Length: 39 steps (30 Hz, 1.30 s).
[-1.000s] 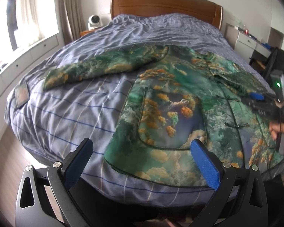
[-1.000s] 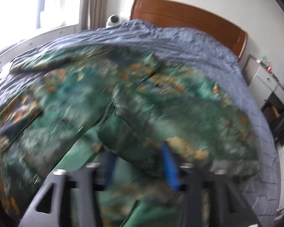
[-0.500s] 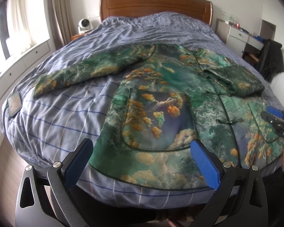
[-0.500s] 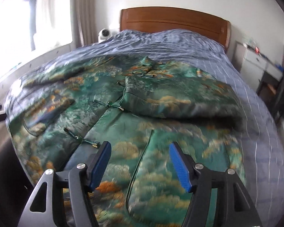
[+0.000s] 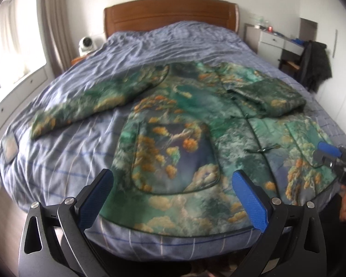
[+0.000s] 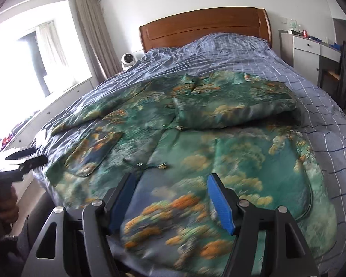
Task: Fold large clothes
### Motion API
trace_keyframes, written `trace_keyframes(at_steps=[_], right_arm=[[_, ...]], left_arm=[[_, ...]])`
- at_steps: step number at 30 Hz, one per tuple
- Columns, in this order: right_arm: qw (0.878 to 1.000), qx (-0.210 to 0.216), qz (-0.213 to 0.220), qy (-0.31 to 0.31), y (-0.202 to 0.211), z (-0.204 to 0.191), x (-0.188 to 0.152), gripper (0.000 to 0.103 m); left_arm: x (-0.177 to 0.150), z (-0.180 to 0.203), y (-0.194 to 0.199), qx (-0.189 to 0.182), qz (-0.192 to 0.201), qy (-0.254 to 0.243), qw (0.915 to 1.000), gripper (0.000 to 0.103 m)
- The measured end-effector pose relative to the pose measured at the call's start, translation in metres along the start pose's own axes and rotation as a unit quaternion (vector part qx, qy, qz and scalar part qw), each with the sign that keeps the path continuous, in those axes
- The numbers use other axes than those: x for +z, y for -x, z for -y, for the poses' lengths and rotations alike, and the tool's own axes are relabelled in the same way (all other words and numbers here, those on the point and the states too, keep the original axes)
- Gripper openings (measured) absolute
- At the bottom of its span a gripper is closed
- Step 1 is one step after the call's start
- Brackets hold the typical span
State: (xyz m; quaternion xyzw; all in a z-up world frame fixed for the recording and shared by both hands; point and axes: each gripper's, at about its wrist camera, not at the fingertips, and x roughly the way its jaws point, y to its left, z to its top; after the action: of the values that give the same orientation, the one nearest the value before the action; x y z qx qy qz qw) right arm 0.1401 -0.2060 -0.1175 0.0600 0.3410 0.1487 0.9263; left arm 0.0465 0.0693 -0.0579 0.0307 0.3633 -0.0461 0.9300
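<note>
A green padded jacket (image 5: 177, 124) with orange and cream print lies front up on the bed. One sleeve (image 5: 87, 101) stretches out to the left. The other sleeve (image 5: 269, 97) is folded across the chest, and the right wrist view shows the same fold (image 6: 230, 106). My left gripper (image 5: 171, 175) hangs open above the jacket's hem at the foot of the bed, holding nothing. My right gripper (image 6: 172, 179) is open over the lower right panel of the jacket (image 6: 196, 143), with nothing between its pads. It also shows at the right edge of the left wrist view (image 5: 325, 152).
The bed has a blue checked cover (image 5: 57, 161) and a wooden headboard (image 5: 170, 13). A small flat item (image 5: 9, 147) lies near the bed's left edge. There is a white fan (image 5: 86, 45) by the window, a white dresser (image 5: 274, 43) and dark clothes on a chair (image 5: 316, 64).
My right gripper has drawn back from the folded sleeve toward the foot of the bed, and the sleeve stays folded across the chest. My left gripper has shifted slightly and rolled.
</note>
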Motion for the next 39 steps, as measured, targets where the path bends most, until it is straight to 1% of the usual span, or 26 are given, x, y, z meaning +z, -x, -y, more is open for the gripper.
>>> trace_keyframes(at_steps=[3, 5, 6, 7, 8, 9, 10, 11, 13, 14, 15, 18, 19, 21, 24, 26, 28, 29, 30, 31, 33, 34, 35, 37, 38, 39], right_arm=[[1.000, 0.001, 0.001, 0.015, 0.010, -0.015, -0.003, 0.067], [0.999, -0.006, 0.004, 0.031, 0.019, -0.024, -0.004, 0.067], [0.999, -0.011, 0.007, 0.040, 0.025, -0.028, -0.003, 0.067], [0.999, -0.015, 0.012, 0.048, 0.031, -0.032, -0.002, 0.067], [0.998, -0.021, 0.019, 0.054, 0.038, -0.035, -0.001, 0.067], [0.998, -0.025, 0.025, 0.058, 0.043, -0.036, 0.001, 0.067], [0.997, -0.031, 0.035, 0.062, 0.051, -0.037, 0.001, 0.067], [0.997, -0.034, 0.042, 0.061, 0.056, -0.037, 0.001, 0.068], [0.997, -0.037, 0.051, 0.052, 0.061, -0.032, -0.002, 0.074], [0.997, -0.037, 0.053, 0.044, 0.061, -0.028, -0.004, 0.074], [0.997, -0.035, 0.052, 0.035, 0.059, -0.024, -0.006, 0.074], [0.999, -0.024, 0.038, 0.008, 0.047, -0.009, -0.009, 0.074], [0.999, -0.021, 0.034, -0.004, 0.042, -0.002, -0.009, 0.074], [0.999, -0.016, 0.040, -0.017, 0.040, 0.008, -0.010, 0.074], [0.998, -0.014, 0.046, -0.034, 0.042, 0.020, -0.012, 0.074], [0.998, -0.012, 0.046, -0.046, 0.043, 0.032, -0.015, 0.074], [0.998, -0.016, 0.042, -0.050, 0.041, 0.041, -0.016, 0.074], [0.998, -0.020, 0.041, -0.052, 0.042, 0.046, -0.016, 0.074], [0.997, -0.023, 0.042, -0.054, 0.042, 0.050, -0.015, 0.074], [0.997, -0.025, 0.043, -0.058, 0.042, 0.055, -0.013, 0.074], [0.996, -0.028, 0.044, -0.065, 0.042, 0.063, -0.008, 0.074], [0.996, -0.033, 0.046, -0.066, 0.041, 0.069, -0.002, 0.074], [0.996, -0.034, 0.048, -0.064, 0.041, 0.074, 0.005, 0.074], [0.996, -0.040, 0.052, -0.058, 0.039, 0.087, 0.022, 0.074], [0.996, -0.045, 0.055, -0.055, 0.038, 0.095, 0.031, 0.074], [0.995, -0.056, 0.058, -0.051, 0.034, 0.109, 0.048, 0.074]], left_arm=[[0.011, 0.000, 0.003, -0.028, 0.009, -0.006, 0.9995, 0.102], [0.022, -0.006, 0.004, -0.071, 0.009, 0.007, 0.9974, 0.102], [0.029, -0.010, 0.003, -0.105, 0.003, 0.020, 0.9943, 0.102], [0.038, -0.015, -0.003, -0.156, -0.014, 0.037, 0.9870, 0.102], [0.047, -0.018, -0.011, -0.197, -0.033, 0.052, 0.9784, 0.102], [0.055, -0.019, -0.017, -0.225, -0.046, 0.062, 0.9713, 0.102], [0.065, -0.016, -0.028, -0.260, -0.062, 0.066, 0.9614, 0.102], [0.075, -0.010, -0.041, -0.284, -0.074, 0.064, 0.9538, 0.102], [0.094, 0.009, -0.065, -0.303, -0.093, 0.057, 0.9466, 0.102], [0.105, 0.023, -0.081, -0.320, -0.106, 0.054, 0.9400, 0.102], [0.112, 0.033, -0.094, -0.329, -0.118, 0.056, 0.9353, 0.102], [0.135, 0.075, -0.148, -0.351, -0.176, 0.059, 0.9177, 0.102], [0.141, 0.089, -0.167, -0.348, -0.194, 0.061, 0.9152, 0.102], [0.147, 0.107, -0.195, -0.325, -0.217, 0.065, 0.9181, 0.101], [0.151, 0.127, -0.223, -0.299, -0.234, 0.059, 0.9232, 0.100], [0.151, 0.138, -0.236, -0.279, -0.244, 0.053, 0.9273, 0.090], [0.149, 0.142, -0.243, -0.260, -0.255, 0.050, 0.9300, 0.052], [0.150, 0.142, -0.243, -0.253, -0.253, 0.049, 0.9324, 0.044], [0.151, 0.145, -0.241, -0.245, -0.246, 0.041, 0.9369, 0.027], [0.154, 0.146, -0.239, -0.243, -0.239, 0.034, 0.9395, 0.010], [0.161, 0.149, -0.236, -0.247, -0.228, 0.028, 0.9413, 0.008], [0.169, 0.146, -0.233, -0.246, -0.218, 0.025, 0.9440, 0.007], [0.181, 0.145, -0.229, -0.241, -0.197, 0.018, 0.9500, 0.007], [0.204, 0.136, -0.230, -0.232, -0.167, 0.014, 0.9580, 0.007], [0.215, 0.130, -0.233, -0.231, -0.158, 0.020, 0.9597, 0.007], [0.222, 0.126, -0.238, -0.230, -0.155, 0.026, 0.9605, 0.007]])
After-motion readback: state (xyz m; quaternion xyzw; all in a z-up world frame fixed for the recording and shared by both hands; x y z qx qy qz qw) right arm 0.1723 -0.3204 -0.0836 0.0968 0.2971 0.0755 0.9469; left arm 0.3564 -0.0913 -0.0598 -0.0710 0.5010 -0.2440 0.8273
